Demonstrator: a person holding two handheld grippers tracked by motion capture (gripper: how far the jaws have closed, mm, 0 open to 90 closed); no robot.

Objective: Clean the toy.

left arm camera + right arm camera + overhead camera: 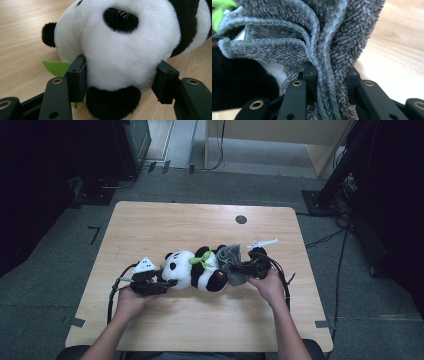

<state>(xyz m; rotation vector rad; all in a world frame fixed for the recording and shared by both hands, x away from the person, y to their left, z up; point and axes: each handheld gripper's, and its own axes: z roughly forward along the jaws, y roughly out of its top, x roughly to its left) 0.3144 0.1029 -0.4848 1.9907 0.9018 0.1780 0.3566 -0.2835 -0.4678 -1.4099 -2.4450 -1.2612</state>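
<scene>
A black and white plush panda (197,268) lies on its side across the middle of the wooden table (150,225). My left gripper (162,285) is shut on the panda's head (120,50), with one pad (80,75) pressed into each side of the white plush. A grey towel (232,262) is bunched against the panda's lower end. My right gripper (240,268) is shut on the towel (329,57), its folds squeezed between the two jaws. A green felt leaf (57,67) pokes out beside the head.
A round cable hole (241,219) sits near the table's far edge. Each gripper trails a black cable (114,292) toward the front edge. Around the table are dark equipment stands (340,175) and a grey carpet floor.
</scene>
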